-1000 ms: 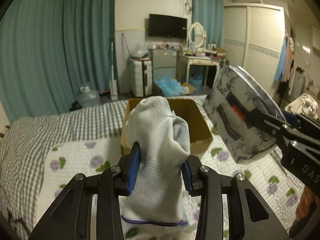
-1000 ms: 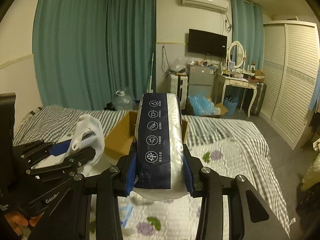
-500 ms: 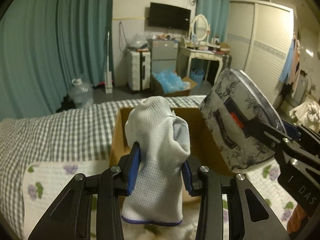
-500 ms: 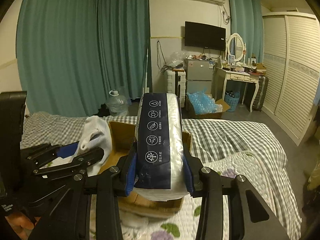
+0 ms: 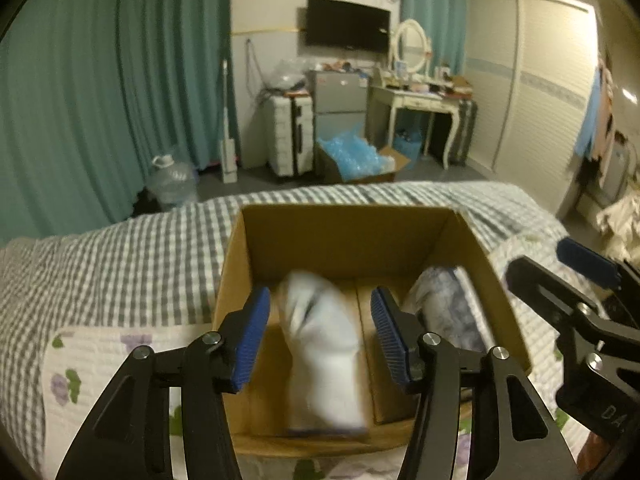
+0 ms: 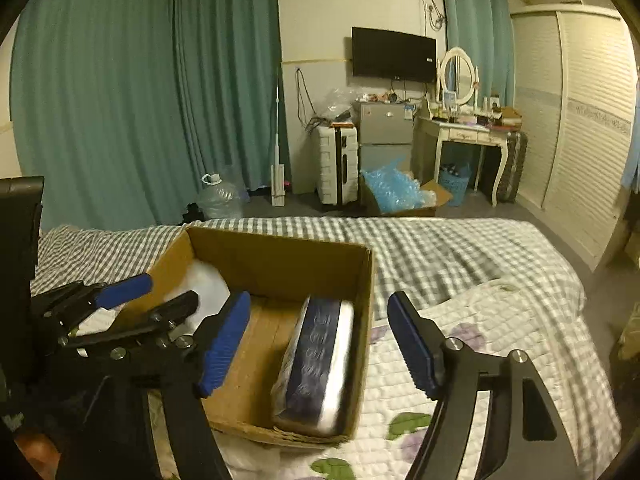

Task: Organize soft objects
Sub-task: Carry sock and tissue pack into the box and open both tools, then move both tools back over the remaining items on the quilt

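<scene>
An open cardboard box sits on the bed; it also shows in the right wrist view. My left gripper is open above the box. A white knit glove, motion-blurred, is inside the box between and below its fingers; it shows in the right wrist view too. My right gripper is open over the box's right side. The dark floral tissue pack lies in the box against its right wall, also seen in the left wrist view.
The bed has a grey checked sheet and a white quilt with purple flowers. Beyond the bed stand teal curtains, a water jug, a suitcase, a box of blue plastic and a dressing table.
Both grippers moved forward over the box and opened. The glove dropped from the left gripper into the box. The tissue pack dropped from the right gripper into the box.
</scene>
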Demonstrator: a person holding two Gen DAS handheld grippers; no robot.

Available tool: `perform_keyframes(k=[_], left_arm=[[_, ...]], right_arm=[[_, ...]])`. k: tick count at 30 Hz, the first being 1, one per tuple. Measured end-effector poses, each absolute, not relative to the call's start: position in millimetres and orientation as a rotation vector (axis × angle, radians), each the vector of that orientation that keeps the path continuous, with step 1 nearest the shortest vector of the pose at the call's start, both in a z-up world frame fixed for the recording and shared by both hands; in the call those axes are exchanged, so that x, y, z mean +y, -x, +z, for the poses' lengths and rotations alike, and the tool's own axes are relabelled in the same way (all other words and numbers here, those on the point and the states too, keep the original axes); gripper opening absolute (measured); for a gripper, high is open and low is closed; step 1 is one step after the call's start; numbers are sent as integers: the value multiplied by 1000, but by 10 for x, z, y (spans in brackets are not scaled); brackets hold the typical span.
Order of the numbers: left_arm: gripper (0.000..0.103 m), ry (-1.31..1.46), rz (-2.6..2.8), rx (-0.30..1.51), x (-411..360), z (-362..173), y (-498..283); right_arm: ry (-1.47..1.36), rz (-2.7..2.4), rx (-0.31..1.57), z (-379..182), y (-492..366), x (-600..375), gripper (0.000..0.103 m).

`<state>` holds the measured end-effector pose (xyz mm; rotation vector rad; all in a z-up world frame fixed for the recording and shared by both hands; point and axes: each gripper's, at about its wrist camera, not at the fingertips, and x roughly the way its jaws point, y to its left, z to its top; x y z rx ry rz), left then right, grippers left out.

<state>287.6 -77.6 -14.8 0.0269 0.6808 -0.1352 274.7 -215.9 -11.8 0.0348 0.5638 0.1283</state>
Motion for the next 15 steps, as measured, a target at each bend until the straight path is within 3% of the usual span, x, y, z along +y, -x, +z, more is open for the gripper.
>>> perform_keyframes(k=[4,9,11,15], left_arm=[[73,-48,-115,636,-840,196,-2685],[74,-86,-110,558,-786,783,-2285],[89,-74,-110,543,-708,1015,-2111],[91,-87,-81,491,-574,1376,-1731]], right_arm=[[-6,113,544,161,-2553,-2266,75],[-15,108,508,682,-2235,-2407,76],[-24,108,482,938,-2048,-2456,78],[-19,99,435,1374,-1630,-2499,85]])
